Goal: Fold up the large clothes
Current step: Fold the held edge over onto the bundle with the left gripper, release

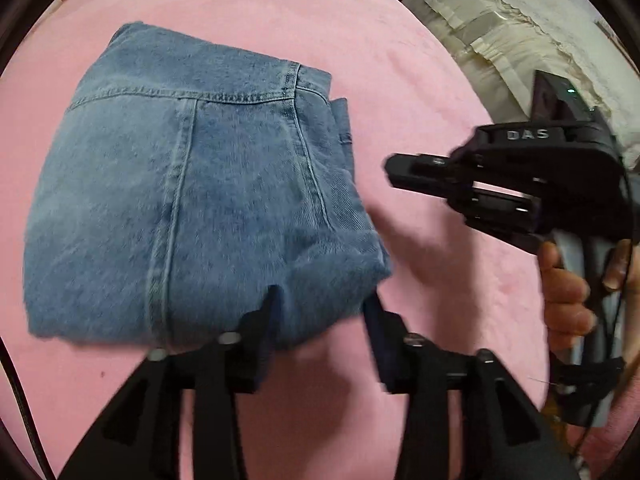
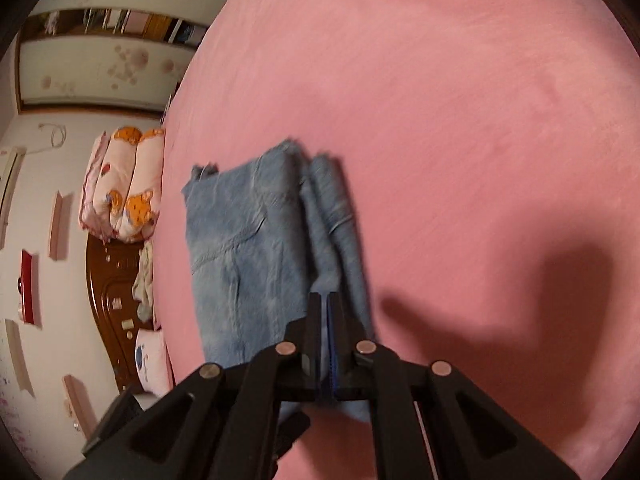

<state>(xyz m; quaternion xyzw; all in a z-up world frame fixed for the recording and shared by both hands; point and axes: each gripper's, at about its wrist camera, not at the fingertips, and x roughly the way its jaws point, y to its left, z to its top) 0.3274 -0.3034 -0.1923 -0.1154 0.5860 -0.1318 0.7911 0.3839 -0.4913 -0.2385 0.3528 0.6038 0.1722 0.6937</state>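
The folded jeans (image 1: 192,200) lie on the pink bed (image 1: 420,80). The left gripper (image 1: 320,320) has its fingers half open over their edge, holding nothing. The right gripper (image 1: 400,176) is closed and empty beside them, so the fold looks done.

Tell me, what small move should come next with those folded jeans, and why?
Probably lift the left gripper clear. The jeans already lie folded in a compact stack on the pink bedcover, its jaws stand open around the near edge, and the right gripper is shut and empty beside them.

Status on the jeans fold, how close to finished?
Nearly done: the jeans lie as a compact folded stack on the pink bedcover. The left claw is open at the stack's near edge; the right claw is shut, empty, off the denim. What's left: perhaps tidying the offset layers.
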